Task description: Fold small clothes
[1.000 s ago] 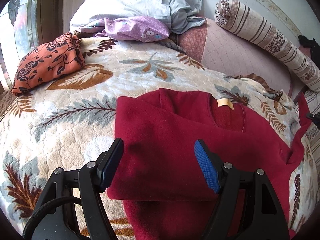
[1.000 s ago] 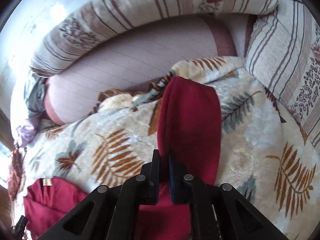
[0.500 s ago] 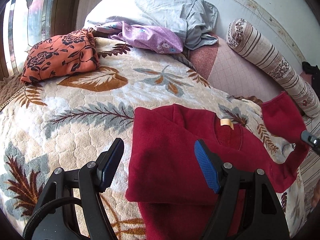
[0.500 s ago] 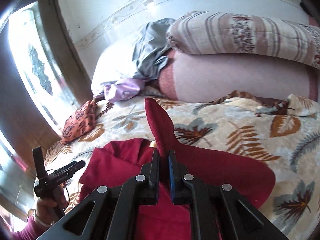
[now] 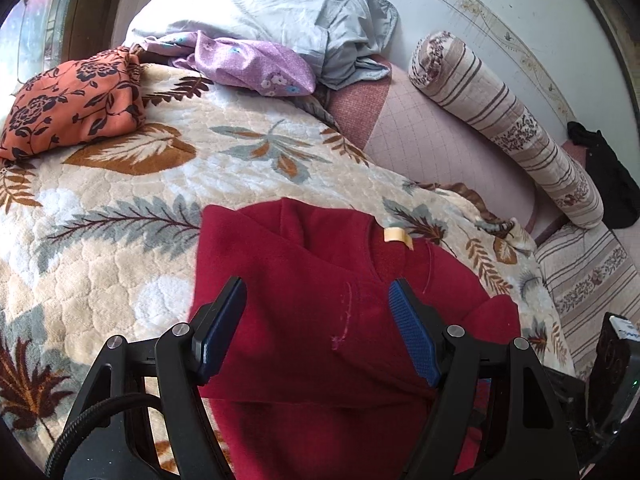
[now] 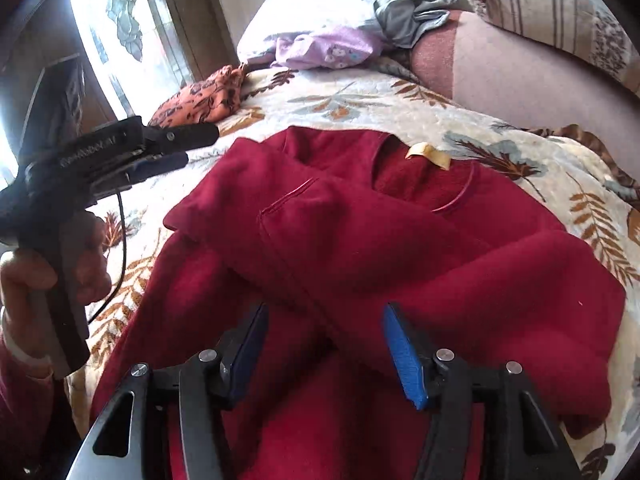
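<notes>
A dark red sweater [image 5: 320,288] lies on the leaf-patterned blanket [image 5: 120,208], neck label up, with both sleeves folded across its chest. It also shows in the right wrist view [image 6: 400,248]. My left gripper [image 5: 316,332] is open and empty, hovering over the sweater's folded left side. My right gripper [image 6: 324,344] is open and empty, just above the folded right sleeve. The left gripper also shows in the right wrist view [image 6: 176,148], held in a hand beside the sweater's left edge.
An orange floral garment [image 5: 68,100] lies folded at the blanket's far left. A purple floral cloth [image 5: 256,64] and a grey pillow [image 5: 280,12] sit at the head. A striped bolster [image 5: 508,124] runs along the right, with a window [image 6: 116,28] on the left.
My right gripper carried the right sleeve over the sweater's chest, laid it down and opened. My left gripper stayed open, shifting slightly over the sweater.
</notes>
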### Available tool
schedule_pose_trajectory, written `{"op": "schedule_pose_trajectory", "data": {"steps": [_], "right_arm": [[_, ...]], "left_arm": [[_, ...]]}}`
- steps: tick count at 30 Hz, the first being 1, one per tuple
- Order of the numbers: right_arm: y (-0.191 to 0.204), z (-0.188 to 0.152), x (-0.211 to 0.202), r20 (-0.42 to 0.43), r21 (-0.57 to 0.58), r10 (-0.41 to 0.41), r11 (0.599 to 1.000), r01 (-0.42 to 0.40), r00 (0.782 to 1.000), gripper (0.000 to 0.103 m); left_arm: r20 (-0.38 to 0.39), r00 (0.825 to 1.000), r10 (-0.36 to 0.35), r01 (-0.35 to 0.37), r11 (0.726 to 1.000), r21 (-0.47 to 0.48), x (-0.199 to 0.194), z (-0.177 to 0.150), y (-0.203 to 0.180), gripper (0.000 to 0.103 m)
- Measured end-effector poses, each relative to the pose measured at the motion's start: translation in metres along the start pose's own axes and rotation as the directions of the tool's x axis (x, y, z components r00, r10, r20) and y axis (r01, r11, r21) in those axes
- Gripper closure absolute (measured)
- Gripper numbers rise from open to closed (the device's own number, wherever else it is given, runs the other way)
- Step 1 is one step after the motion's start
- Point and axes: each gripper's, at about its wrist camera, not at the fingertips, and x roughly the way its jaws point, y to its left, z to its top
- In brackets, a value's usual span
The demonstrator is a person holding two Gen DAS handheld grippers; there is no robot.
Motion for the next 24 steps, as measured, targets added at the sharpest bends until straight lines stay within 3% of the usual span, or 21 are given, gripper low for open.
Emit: {"op": "schedule_pose_trajectory", "data": {"steps": [3,8,10,11,12,13,15,19,22,24], "right_arm": [[-0.019,-0.010,-0.025,0.025,0.050,-0.052,0.997,0.050,0.998,0.046],[-0.064,-0.031,-0.061,0.042,0.202,-0.112,0.974,0.101,0.993,0.045],[-0.081,-0.042,-0.070,0.036,0.256,-0.122,0.961,0.109,0.992,0.045],[-0.088,-0.048,-0.074,0.027,0.276,-0.125,0.954,0.113,0.992,0.045],[-0.094,-0.054,-0.077,0.017,0.292,-0.133,0.949,0.123,0.991,0.045],[-0.098,-0.060,-0.080,0.010,0.302,-0.142,0.944,0.133,0.990,0.045],[-0.105,-0.069,-0.087,0.003,0.314,-0.152,0.938,0.144,0.988,0.045],[-0.114,-0.083,-0.095,0.006,0.324,-0.181,0.931,0.169,0.983,0.045],[-0.116,-0.084,-0.093,-0.001,0.311,-0.228,0.925,0.217,0.974,0.045],[-0.118,-0.081,-0.089,-0.002,0.301,-0.261,0.921,0.250,0.965,0.045]], "left_arm": [[-0.069,0.998,-0.010,0.014,0.999,0.046,0.017,-0.008,-0.017,0.029],[-0.155,0.987,0.040,-0.020,0.992,0.127,0.051,-0.022,-0.041,0.029],[-0.187,0.982,0.027,-0.006,0.994,0.111,0.064,-0.026,-0.042,0.033],[-0.194,0.980,0.031,-0.010,0.994,0.112,0.069,-0.028,-0.044,0.043],[-0.194,0.980,0.048,-0.025,0.992,0.121,0.072,-0.028,-0.045,0.057],[-0.187,0.980,0.070,-0.047,0.991,0.128,0.072,-0.028,-0.046,0.064],[-0.189,0.981,0.038,-0.022,0.996,0.089,0.068,-0.024,-0.043,0.085],[-0.090,0.996,-0.020,0.025,0.999,0.046,0.034,-0.003,-0.037,0.091],[-0.024,1.000,-0.008,0.009,1.000,0.027,0.014,0.007,-0.026,0.091],[-0.033,0.999,0.025,-0.024,1.000,0.015,0.015,0.007,-0.018,0.091]]}}
